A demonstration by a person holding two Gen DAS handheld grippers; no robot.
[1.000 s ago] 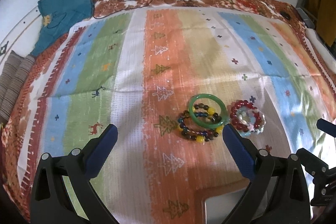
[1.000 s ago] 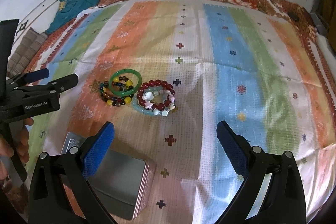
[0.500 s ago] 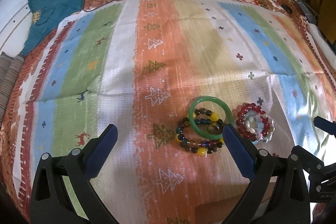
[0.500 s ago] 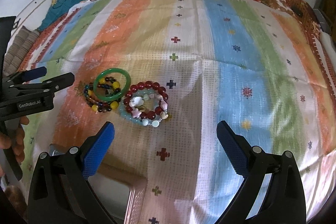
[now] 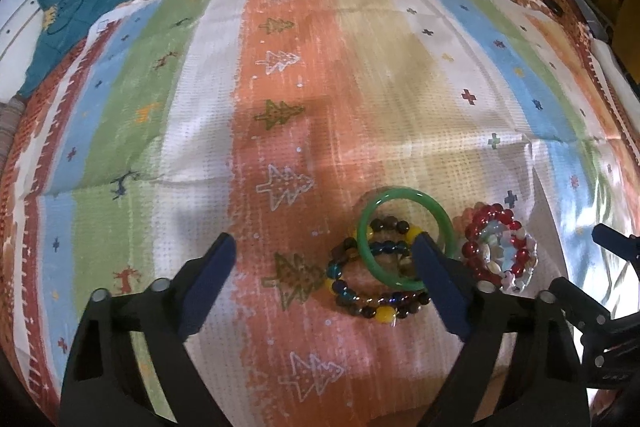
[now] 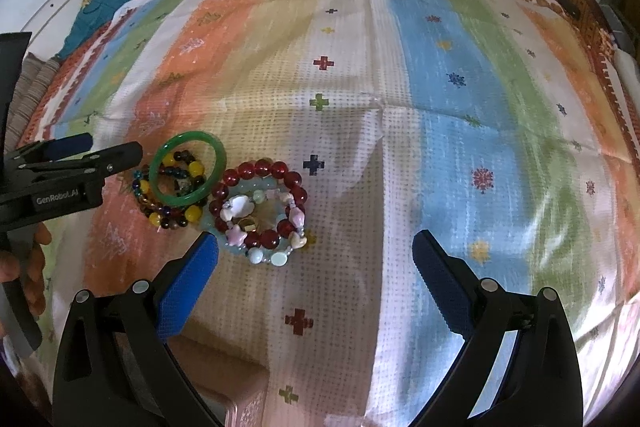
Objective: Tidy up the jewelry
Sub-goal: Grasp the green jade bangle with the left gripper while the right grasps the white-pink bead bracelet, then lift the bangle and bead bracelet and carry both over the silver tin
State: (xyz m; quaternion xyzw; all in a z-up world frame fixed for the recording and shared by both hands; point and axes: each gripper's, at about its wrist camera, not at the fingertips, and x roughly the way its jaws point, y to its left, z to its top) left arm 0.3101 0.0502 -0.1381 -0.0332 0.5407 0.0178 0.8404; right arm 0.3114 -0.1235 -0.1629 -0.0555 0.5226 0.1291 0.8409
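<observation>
Left wrist | green bangle (image 5: 406, 239) flat, opening upward | left jaws closing, empty | right jaws wide

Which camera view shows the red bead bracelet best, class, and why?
The right wrist view: the red bead bracelet lies large and unobstructed, stacked with pale shell beads. In the left wrist view it sits smaller, near the right edge, beside the left tool's finger.

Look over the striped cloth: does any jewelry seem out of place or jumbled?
Yes. The bracelets are heaped, not laid apart: the green bangle lies on top of the dark and yellow beaded bracelet, and the red beaded bracelet is stacked with pale shell strands beside them.
</observation>
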